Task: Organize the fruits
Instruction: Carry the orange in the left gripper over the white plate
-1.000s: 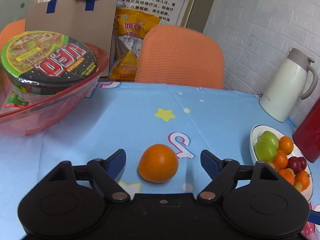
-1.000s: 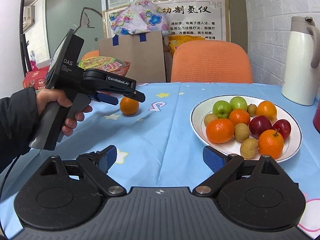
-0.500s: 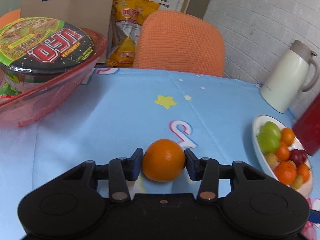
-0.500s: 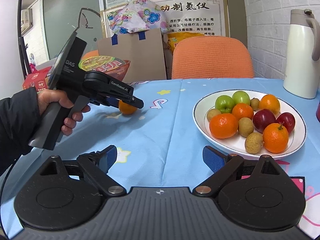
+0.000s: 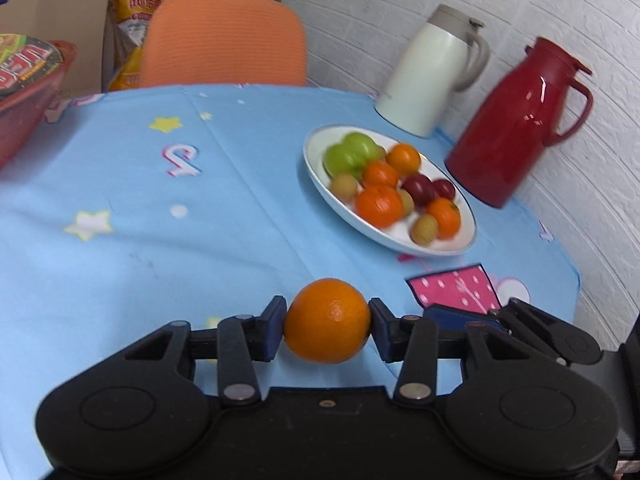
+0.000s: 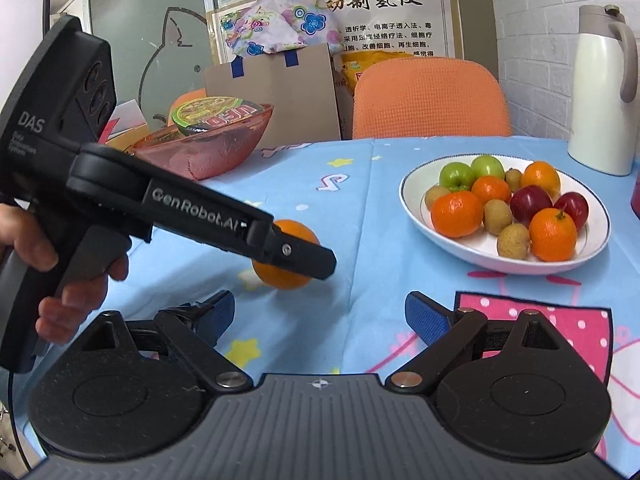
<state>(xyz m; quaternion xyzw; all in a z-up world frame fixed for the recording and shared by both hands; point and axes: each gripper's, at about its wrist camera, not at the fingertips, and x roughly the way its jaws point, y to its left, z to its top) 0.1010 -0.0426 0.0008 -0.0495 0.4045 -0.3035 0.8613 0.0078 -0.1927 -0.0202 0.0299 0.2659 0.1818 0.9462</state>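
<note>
The orange [image 5: 327,320], loose on the table [image 5: 160,248] a second ago between wide jaws, is now clamped by the left gripper [image 5: 327,322], whose pads press its two sides, and it has been swung from the middle of the table toward the near right edge, closer to the plate [image 5: 316,152], so I judge the carry to the plate is under way. The right gripper [image 6: 320,316] hangs open and empty over the near edge. On the plate I count four oranges, two green apples, two red fruits and four small brown ones; beyond it, at the far right edge, stand one white jug [image 5: 432,76] and one red jug [image 5: 516,124].
</note>
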